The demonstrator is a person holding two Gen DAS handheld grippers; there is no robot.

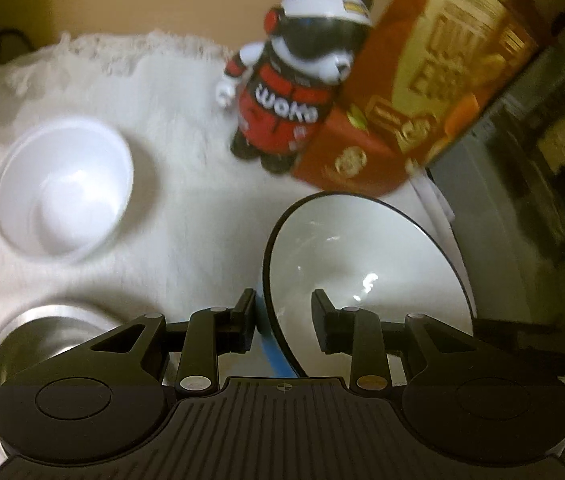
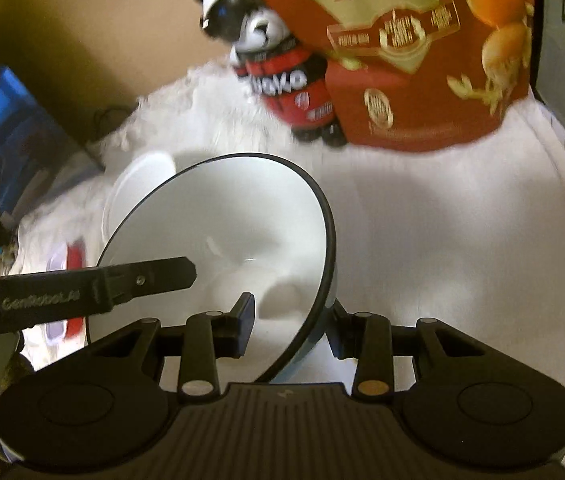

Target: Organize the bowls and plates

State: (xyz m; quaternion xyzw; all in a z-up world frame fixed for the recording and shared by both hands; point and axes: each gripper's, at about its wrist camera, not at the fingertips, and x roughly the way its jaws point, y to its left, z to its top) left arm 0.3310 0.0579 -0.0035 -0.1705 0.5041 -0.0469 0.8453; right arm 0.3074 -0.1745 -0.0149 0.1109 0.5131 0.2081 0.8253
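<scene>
Left wrist view: the left gripper (image 1: 282, 320) has its jaws partly closed across the rim of the black-rimmed bowl (image 1: 362, 256), tilted above the white cloth (image 1: 186, 216); a white bowl (image 1: 62, 188) and steel bowl (image 1: 38, 340) sit apart. Right wrist view: the right gripper (image 2: 290, 328) pinches the opposite rim, jaws narrow

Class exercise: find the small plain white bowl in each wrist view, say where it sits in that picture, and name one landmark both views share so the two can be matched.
Left wrist view: the small white bowl stands in plain sight at centre left on the white cloth.
Right wrist view: the small white bowl shows left of centre, mostly hidden behind the black-rimmed bowl.
Shared landmark: the panda figurine beside the red egg box, at the back of the cloth.
</scene>
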